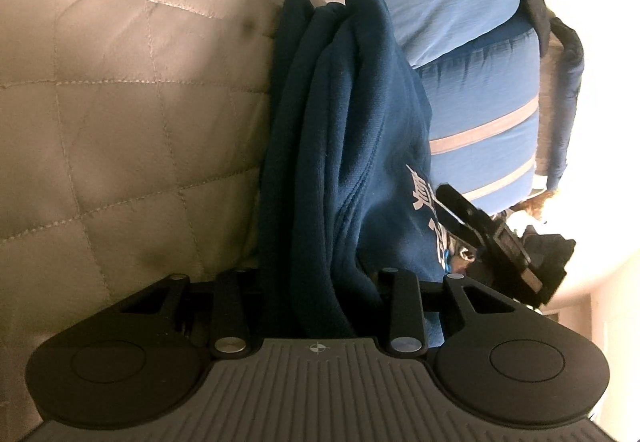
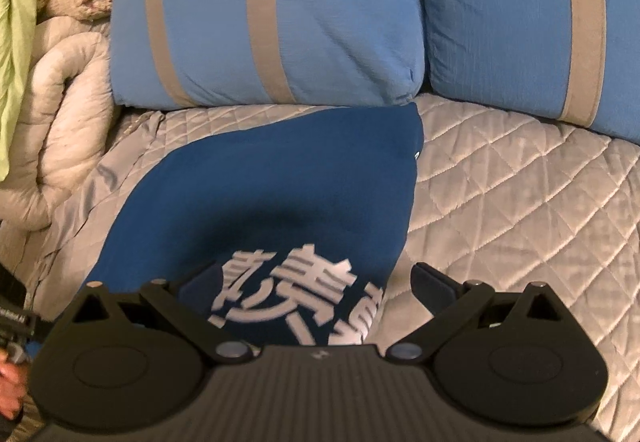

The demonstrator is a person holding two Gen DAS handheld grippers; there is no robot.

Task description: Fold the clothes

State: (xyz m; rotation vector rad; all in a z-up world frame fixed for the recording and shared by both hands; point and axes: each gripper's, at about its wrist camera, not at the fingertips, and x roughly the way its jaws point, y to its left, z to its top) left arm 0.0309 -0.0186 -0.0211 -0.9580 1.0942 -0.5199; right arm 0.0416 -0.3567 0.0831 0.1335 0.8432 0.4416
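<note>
Navy cloth, a sweatshirt [image 1: 344,146] with white print, lies bunched on a quilted grey bedspread [image 2: 520,202]; the left gripper [image 1: 320,306] is clamped on its gathered folds; the right gripper [image 2: 316,282] hovers above the lettering with jaws wide apart, gripping nothing; blue striped pillows [image 2: 272,22] crowd the far edge; a rumpled beige comforter [image 2: 60,102] and a green cloth [image 2: 20,22] block the left; bare quilt stretches right.
</note>
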